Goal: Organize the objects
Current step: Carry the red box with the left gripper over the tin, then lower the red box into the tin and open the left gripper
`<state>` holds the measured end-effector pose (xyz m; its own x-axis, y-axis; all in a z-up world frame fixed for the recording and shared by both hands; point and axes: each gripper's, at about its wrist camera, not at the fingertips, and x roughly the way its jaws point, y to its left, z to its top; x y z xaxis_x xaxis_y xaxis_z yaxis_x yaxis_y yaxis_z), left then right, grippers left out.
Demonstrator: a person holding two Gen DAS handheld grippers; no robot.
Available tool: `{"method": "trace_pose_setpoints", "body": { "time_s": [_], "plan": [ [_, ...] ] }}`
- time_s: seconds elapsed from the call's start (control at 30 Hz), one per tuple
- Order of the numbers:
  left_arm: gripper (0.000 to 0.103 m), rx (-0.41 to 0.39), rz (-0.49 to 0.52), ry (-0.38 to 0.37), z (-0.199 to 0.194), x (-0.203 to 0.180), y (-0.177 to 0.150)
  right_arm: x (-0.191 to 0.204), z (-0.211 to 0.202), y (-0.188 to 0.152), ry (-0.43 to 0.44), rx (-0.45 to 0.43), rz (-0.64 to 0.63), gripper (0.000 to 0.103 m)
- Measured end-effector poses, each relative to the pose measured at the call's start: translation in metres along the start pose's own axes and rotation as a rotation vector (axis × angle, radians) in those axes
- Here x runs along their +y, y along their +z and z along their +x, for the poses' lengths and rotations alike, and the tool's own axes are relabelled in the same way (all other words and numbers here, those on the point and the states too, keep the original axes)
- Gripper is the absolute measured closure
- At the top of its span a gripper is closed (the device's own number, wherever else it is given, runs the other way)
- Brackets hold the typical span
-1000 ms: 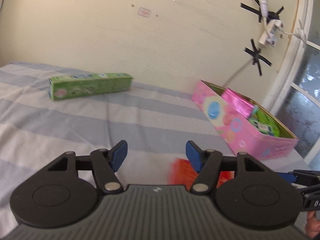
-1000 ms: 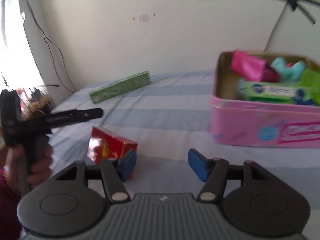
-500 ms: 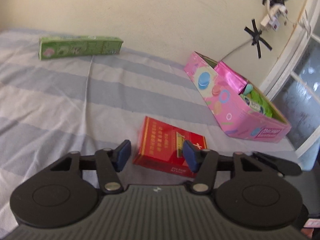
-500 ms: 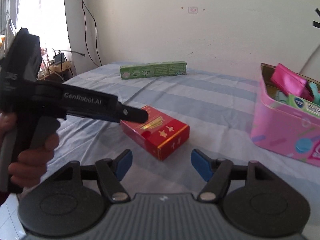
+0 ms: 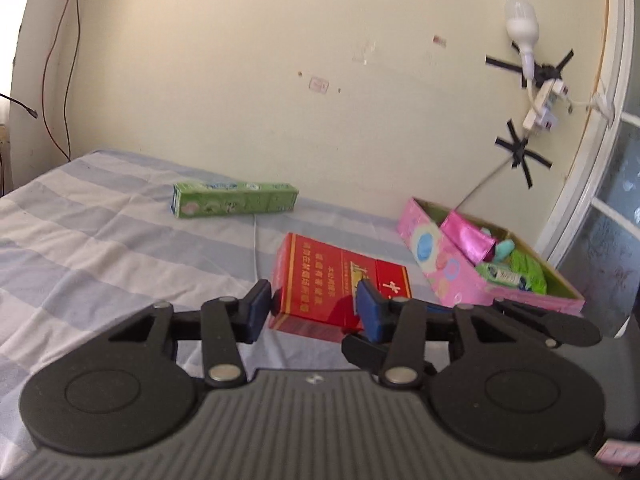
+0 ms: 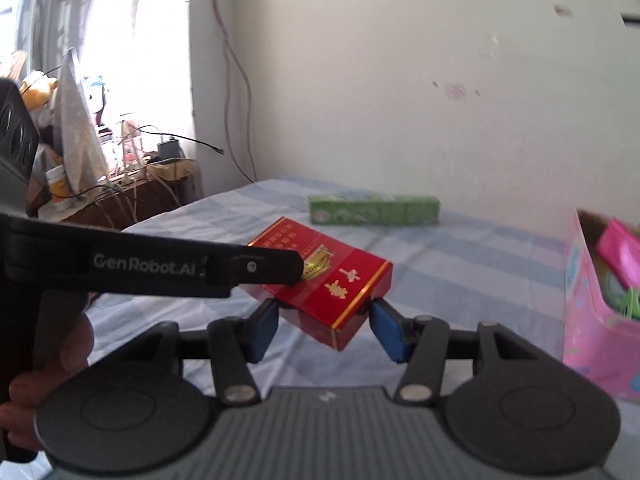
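A red carton (image 5: pixel 320 280) with gold print is off the striped bed sheet (image 5: pixel 100 240), tilted. My left gripper (image 5: pixel 314 308) is shut on its near end, blue pads against both sides. In the right wrist view the carton (image 6: pixel 332 280) sits between my right gripper's (image 6: pixel 324 328) blue pads, which touch its sides. The left gripper's black finger (image 6: pixel 256 268) overlaps the carton's left part there. A green toothpaste box (image 5: pixel 234 200) lies farther back on the bed. A pink box (image 5: pixel 460 276) with several packets stands at the right.
The cream wall (image 5: pixel 280 80) runs behind the bed. A bulb and taped cables (image 5: pixel 528 72) hang on it at the right, by a window frame (image 5: pixel 592 184). A cluttered side table (image 6: pixel 132 184) with wires stands left of the bed.
The red carton was lying on the sheet between my open left jaws. Now both grippers have closed on it and it is lifted and tilted. Both views have swung upward.
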<state>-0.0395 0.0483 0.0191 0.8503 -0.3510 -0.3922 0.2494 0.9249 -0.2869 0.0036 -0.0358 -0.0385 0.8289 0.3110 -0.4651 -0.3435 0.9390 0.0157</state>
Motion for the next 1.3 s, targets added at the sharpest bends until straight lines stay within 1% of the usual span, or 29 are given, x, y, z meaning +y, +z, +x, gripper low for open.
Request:
{"method": "trace_pose_setpoints", "body": {
  "time_s": [0.07,0.17,0.27,0.37,0.43,0.5,0.63,0.77,0.8,0.83,0.87,0.9,0.93,0.97,1.0,1.03,1.1,1.13,1.23,1.3],
  "plan": [
    [0.054,-0.02,-0.005,-0.038,-0.005,-0.005,0.006,0.014,-0.01,0.004,-0.035,-0.046,-0.061,0.051],
    [0.054,-0.057,0.022,-0.1,-0.007,-0.027,0.015,0.017,-0.032,0.008,-0.098,-0.112,-0.108,0.051],
    [0.054,-0.09,0.06,-0.159,0.0,-0.055,0.026,0.007,-0.054,0.016,-0.17,-0.163,-0.121,0.051],
    [0.054,-0.099,0.091,-0.229,0.017,-0.085,0.038,-0.014,-0.074,0.022,-0.243,-0.207,-0.107,0.051],
    [0.054,-0.08,0.109,-0.267,0.034,-0.105,0.043,-0.031,-0.084,0.024,-0.295,-0.232,-0.1,0.051],
    [0.054,-0.059,0.131,-0.301,0.052,-0.126,0.046,-0.052,-0.092,0.024,-0.34,-0.237,-0.077,0.051],
    [0.054,-0.003,0.167,-0.355,0.095,-0.164,0.046,-0.098,-0.097,0.02,-0.416,-0.23,-0.024,0.051],
    [0.053,0.054,0.21,-0.378,0.141,-0.202,0.042,-0.152,-0.101,0.007,-0.476,-0.199,0.047,0.051],
    [0.05,0.066,0.216,-0.374,0.152,-0.21,0.041,-0.165,-0.098,0.005,-0.484,-0.19,0.067,0.051],
    [0.046,0.085,0.238,-0.349,0.167,-0.217,0.04,-0.177,-0.094,0.0,-0.496,-0.18,0.083,0.049],
    [0.041,0.1,0.257,-0.3,0.178,-0.222,0.038,-0.189,-0.087,-0.004,-0.514,-0.166,0.085,0.04],
    [0.041,0.115,0.27,-0.254,0.188,-0.223,0.037,-0.199,-0.078,-0.008,-0.547,-0.147,0.073,0.033],
    [0.041,0.131,0.274,-0.228,0.194,-0.22,0.037,-0.209,-0.069,-0.014,-0.601,-0.122,0.064,0.031],
    [0.041,0.137,0.263,-0.224,0.195,-0.211,0.036,-0.216,-0.062,-0.022,-0.658,-0.08,0.07,0.035],
    [0.041,0.13,0.25,-0.227,0.193,-0.202,0.036,-0.225,-0.058,-0.027,-0.681,-0.053,0.095,0.037],
    [0.04,0.118,0.239,-0.219,0.189,-0.19,0.038,-0.231,-0.062,-0.036,-0.671,-0.058,0.151,0.038],
    [0.039,0.106,0.234,-0.172,0.183,-0.168,0.039,-0.236,-0.077,-0.048,-0.613,-0.118,0.26,0.038],
    [0.039,0.104,0.237,-0.139,0.18,-0.158,0.04,-0.234,-0.083,-0.052,-0.599,-0.145,0.296,0.038],
    [0.039,0.123,0.246,-0.037,0.174,-0.132,0.04,-0.221,-0.095,-0.053,-0.555,-0.227,0.351,0.038],
    [0.039,0.135,0.249,0.022,0.169,-0.115,0.035,-0.21,-0.096,-0.046,-0.508,-0.26,0.375,0.038]
  ]
}}
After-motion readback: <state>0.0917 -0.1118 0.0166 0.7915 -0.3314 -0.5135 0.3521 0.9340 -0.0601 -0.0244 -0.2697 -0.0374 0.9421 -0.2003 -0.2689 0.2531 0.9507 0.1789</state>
